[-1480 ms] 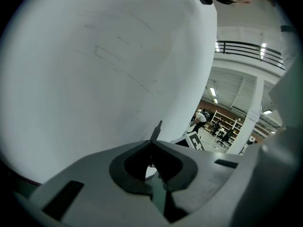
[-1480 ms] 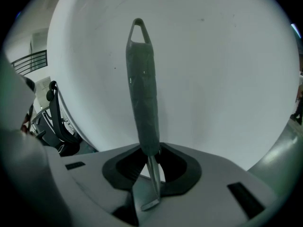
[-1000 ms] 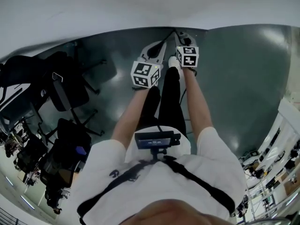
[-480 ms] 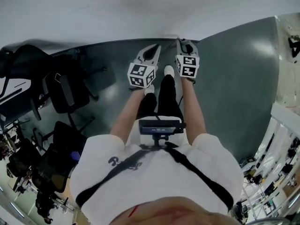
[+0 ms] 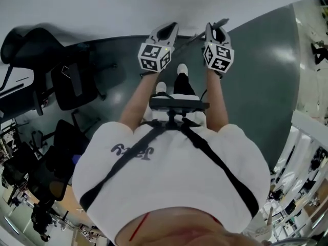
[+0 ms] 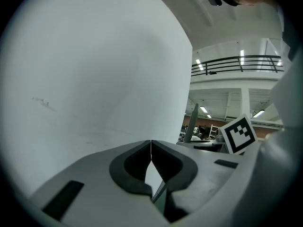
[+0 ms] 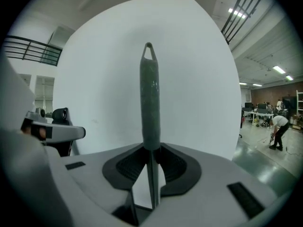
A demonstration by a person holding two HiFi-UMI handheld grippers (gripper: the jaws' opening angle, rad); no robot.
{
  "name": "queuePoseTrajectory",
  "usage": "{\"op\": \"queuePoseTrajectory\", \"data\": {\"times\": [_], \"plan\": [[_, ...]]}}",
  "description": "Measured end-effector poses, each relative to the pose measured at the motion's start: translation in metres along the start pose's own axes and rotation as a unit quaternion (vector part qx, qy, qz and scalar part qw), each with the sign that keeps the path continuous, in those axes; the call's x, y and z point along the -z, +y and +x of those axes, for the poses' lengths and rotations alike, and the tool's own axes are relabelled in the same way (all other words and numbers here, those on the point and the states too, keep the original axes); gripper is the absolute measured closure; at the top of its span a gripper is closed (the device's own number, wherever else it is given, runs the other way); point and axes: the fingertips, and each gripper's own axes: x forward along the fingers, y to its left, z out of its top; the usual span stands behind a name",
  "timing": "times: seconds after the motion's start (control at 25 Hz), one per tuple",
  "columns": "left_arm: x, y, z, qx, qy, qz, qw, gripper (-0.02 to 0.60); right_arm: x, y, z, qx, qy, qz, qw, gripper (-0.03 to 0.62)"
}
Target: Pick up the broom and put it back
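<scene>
The left arm (image 5: 136, 100) and right arm (image 5: 218, 104) reach side by side toward the upper centre of the head view. The left tool (image 5: 168, 31) has its jaws closed tip to tip, empty. The right tool (image 5: 216, 29) clamps an upright broom handle (image 7: 150, 93).

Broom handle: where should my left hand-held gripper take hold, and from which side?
Probably the broom handle just below the right hand-held gripper, from its left: slim, round and straight there, while the top tapers into a loop.
</scene>
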Motion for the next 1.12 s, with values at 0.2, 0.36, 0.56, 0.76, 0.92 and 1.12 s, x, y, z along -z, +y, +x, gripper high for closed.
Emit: {"op": "queuePoseTrajectory", "data": {"times": [0.2, 0.36, 0.56, 0.76, 0.92, 1.12], "plan": [[-0.039, -0.003, -0.002, -0.005, -0.040, 0.014, 0.9991, 0.569, -0.049, 0.013, -0.014, -0.004, -0.045, -0.012, 0.999, 0.498], [-0.072, -0.013, -0.002, 0.002, -0.069, 0.037, 0.9969, 0.569, -0.078, 0.022, -0.025, -0.011, -0.081, -0.023, 0.996, 0.499], [-0.088, -0.035, -0.014, 0.000, -0.092, 0.054, 0.9943, 0.569, -0.093, 0.024, -0.053, -0.018, -0.116, -0.023, 0.993, 0.499], [-0.102, -0.035, -0.015, -0.001, -0.105, 0.051, 0.9932, 0.569, -0.117, 0.027, -0.055, -0.026, -0.136, -0.019, 0.990, 0.499], [-0.091, -0.041, -0.022, -0.007, -0.105, 0.059, 0.9927, 0.569, -0.109, 0.030, -0.066, -0.031, -0.145, -0.013, 0.989, 0.499], [-0.100, -0.043, -0.029, -0.012, -0.110, 0.060, 0.9920, 0.569, -0.119, 0.040, -0.074, -0.038, -0.152, -0.019, 0.987, 0.499]]}}
